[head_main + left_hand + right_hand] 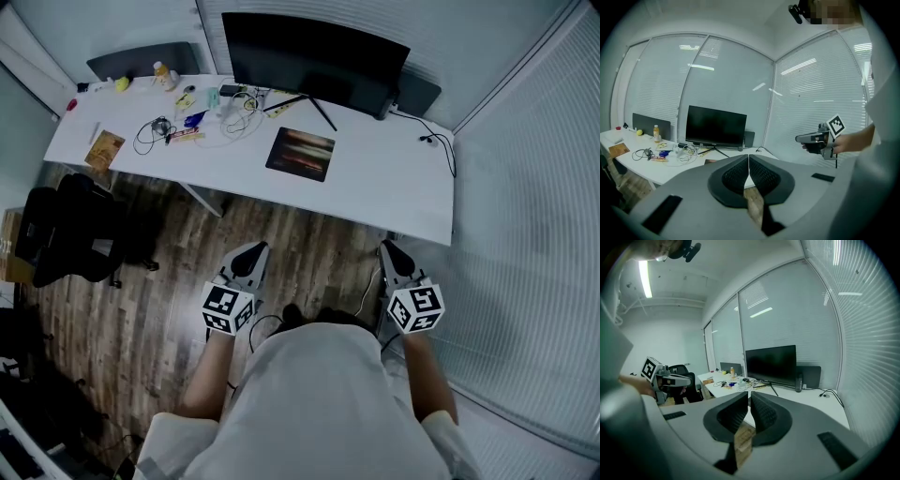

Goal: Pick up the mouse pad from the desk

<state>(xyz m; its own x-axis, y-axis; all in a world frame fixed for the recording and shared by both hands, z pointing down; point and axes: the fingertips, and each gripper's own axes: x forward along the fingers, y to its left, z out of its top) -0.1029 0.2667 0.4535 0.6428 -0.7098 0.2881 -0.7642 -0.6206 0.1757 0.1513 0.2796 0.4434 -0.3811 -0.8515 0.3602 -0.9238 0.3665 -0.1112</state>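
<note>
Left gripper and right gripper hang side by side in front of the person's body, over the wooden floor and well short of the white desk. Each gripper view shows its own 2 jaws brought together at the tips with nothing between them, so both are empty.

The mouse pad, a dark rectangle with a streaked print, lies flat on the desk just in front of the monitor, near its stand. It sits apart from the tangle of cables and small clutter further left. Nothing touches it.

By my reading, the task has not really begun. What remains is the whole job: getting a gripper to the desk, opening its jaws, catching an edge of the thin pad, closing on it and lifting it.
</note>
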